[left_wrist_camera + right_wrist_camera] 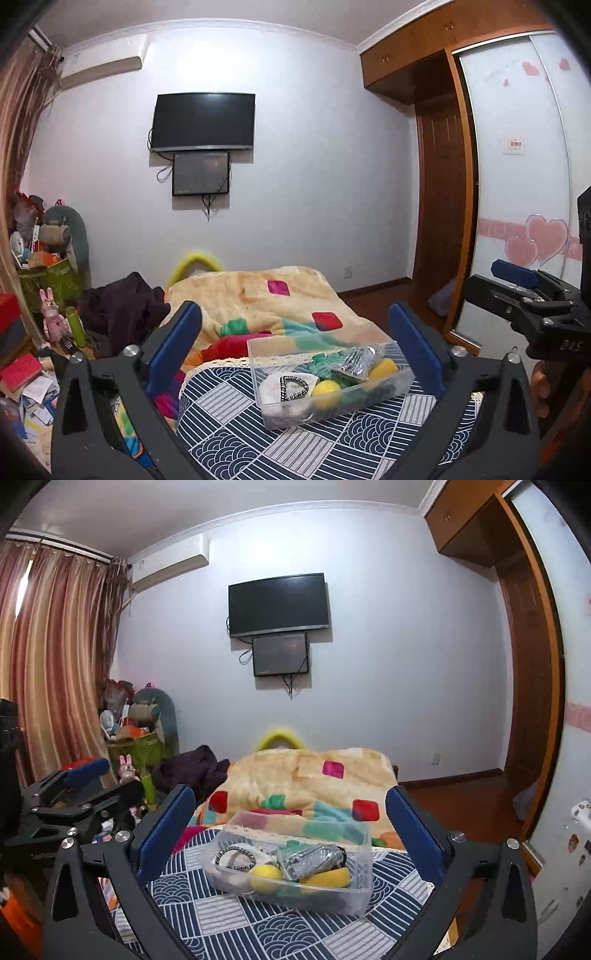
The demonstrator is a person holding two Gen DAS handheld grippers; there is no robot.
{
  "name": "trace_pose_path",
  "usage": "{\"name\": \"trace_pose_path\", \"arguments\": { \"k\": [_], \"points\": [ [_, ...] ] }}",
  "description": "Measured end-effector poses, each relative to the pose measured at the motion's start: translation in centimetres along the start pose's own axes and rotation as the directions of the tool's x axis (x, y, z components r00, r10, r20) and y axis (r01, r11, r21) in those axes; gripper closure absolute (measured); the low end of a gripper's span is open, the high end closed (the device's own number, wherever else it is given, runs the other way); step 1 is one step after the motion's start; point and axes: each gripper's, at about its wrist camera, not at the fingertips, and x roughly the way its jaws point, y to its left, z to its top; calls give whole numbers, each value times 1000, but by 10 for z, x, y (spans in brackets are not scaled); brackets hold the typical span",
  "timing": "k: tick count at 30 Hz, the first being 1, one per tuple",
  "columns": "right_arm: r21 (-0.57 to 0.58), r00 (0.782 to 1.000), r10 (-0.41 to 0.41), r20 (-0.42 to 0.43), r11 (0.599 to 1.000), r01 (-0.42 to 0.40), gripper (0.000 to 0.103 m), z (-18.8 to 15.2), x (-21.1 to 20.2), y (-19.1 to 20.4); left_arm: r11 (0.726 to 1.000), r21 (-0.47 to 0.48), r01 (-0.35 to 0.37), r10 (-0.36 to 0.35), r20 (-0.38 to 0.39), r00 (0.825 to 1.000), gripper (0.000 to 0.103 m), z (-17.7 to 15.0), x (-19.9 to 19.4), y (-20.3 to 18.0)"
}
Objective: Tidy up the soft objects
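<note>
A clear plastic box (399, 384) (360, 864) sits on a blue-and-white patterned cloth (236, 435) (229, 923). Inside lie a yellow ball (325, 392) (265, 876), a yellow sponge (382, 367) (327, 878), a silver pouch (356, 360) (310, 858), green soft pieces (321, 363) and a beaded hair band (293, 386) (236, 856). My left gripper (295, 332) is open and empty, held above and before the box. My right gripper (290, 814) is open and empty in the same way. The right gripper also shows at the right edge of the left wrist view (517, 284), and the left gripper shows at the left of the right wrist view (79, 781).
A colourful blanket (273, 302) (314, 775) covers the bed behind the box. Dark clothes (118, 310) (192, 771) lie at its left. Cluttered boxes, toys and papers (37, 295) fill the left floor. A wardrobe (517, 184) stands at the right.
</note>
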Motion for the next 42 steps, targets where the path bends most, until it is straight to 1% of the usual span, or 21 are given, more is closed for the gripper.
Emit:
{"name": "trace_pose_path", "arguments": {
  "k": [9, 19, 42],
  "points": [
    [22, 1000, 4, 12, 1000, -5, 0, -3, -9, -2, 1000, -16, 23, -23, 0, 1000, 0, 0, -4, 1],
    [14, 1000, 3, 27, 1000, -4, 0, -2, -14, 2, 1000, -9, 27, -27, 0, 1000, 0, 1, -7, 0],
    [13, 1000, 4, 23, 1000, -4, 0, -1, -16, 3, 999, 0, 32, -32, -12, 999, 0, -1, -8, -1]
  ]
}}
